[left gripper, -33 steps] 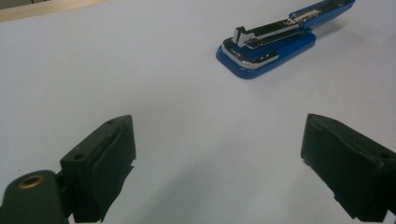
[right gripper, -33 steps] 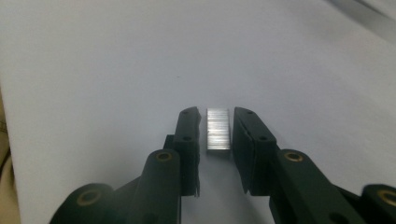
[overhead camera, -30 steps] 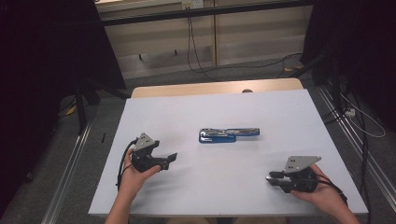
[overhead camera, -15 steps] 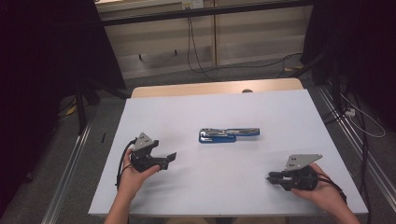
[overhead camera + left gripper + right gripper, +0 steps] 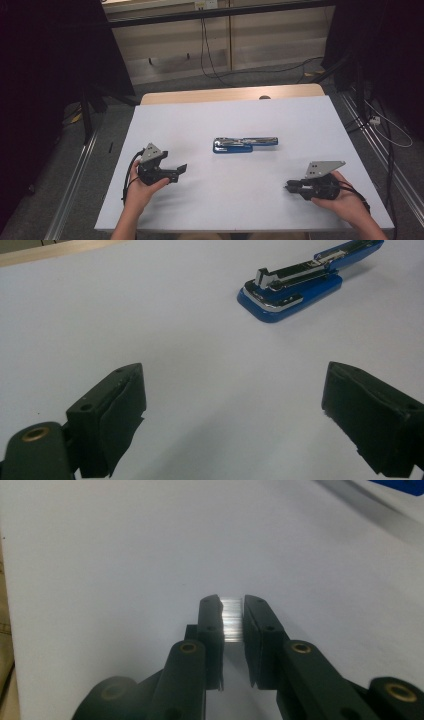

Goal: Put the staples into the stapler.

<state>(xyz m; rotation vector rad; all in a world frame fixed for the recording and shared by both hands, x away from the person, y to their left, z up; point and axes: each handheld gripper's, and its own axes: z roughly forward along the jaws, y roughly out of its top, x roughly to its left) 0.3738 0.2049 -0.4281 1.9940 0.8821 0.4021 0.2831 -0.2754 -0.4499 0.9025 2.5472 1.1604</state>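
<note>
Each bare-armed hand is fitted with a black gripper: the left gripper [image 5: 181, 169] and right gripper [image 5: 287, 187] are topped by grey three-cornered plates, brass-coloured pivots are seen, black cables trail.

A white table [image 5: 200, 125] stands over grey floor [image 5: 165, 87] with black cables [image 5: 220, 70].

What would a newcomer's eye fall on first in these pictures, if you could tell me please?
The blue stapler stands out first, lying opened out at the middle of the white table with its chrome magazine showing. Next comes the strip of staples pinched between the jaws of the right gripper near the table's front right corner. The left gripper faces the stapler from the front left with its jaws wide apart and nothing between them.
</note>
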